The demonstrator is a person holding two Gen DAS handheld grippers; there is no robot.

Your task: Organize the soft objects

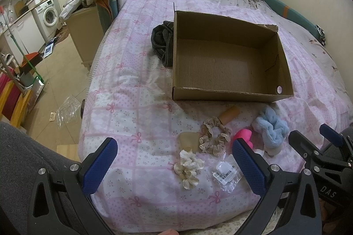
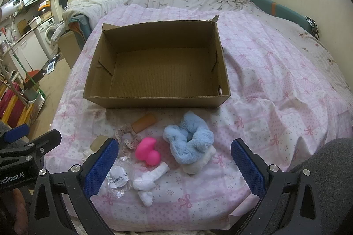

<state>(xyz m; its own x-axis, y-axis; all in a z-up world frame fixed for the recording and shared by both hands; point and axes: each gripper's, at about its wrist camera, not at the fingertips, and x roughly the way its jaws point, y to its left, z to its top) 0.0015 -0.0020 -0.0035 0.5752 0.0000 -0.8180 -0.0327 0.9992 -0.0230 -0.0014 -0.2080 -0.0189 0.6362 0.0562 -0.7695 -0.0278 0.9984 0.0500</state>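
Nearest of all, both claws hang spread and empty over the near edge of the bed (image 2: 275, 71): the left claw (image 1: 174, 165) above the left half of the little heap, the right claw (image 2: 174, 165) above its right half.

Between the left claw's fingers lie a cream ruffled scrunchie (image 1: 188, 167), its long axis running near to far, and just right of it a clear plastic packet (image 1: 225, 175) with a barcode label. A little farther lies a beige lace-edged scrunchie (image 1: 213, 135), a flat open ring, touching a tan soft pad (image 1: 188, 140) on its left.

Between the right claw's fingers a white knotted band (image 2: 147, 183) lies slantwise, its long axis from near-left to far-right. Just beyond it sits a bright pink soft piece (image 2: 147, 151), and to the right of that a blue fluffy scrunchie (image 2: 189, 140), resting on a white fluffy one (image 2: 198, 163) that shows at its near edge.

Farther still a tan oblong block (image 2: 144, 122) lies with its long axis tilted toward the far right, pointing at the cardboard box (image 2: 158, 100).

That box stands open and empty straight beyond the heap, its long side facing the claws. A dark rolled garment (image 1: 163, 43) lies against its left wall.

By my reckoning the right claw is nearer the blue scrunchie, which lies ahead and slightly right of centre; a short reach forward and down should meet it.
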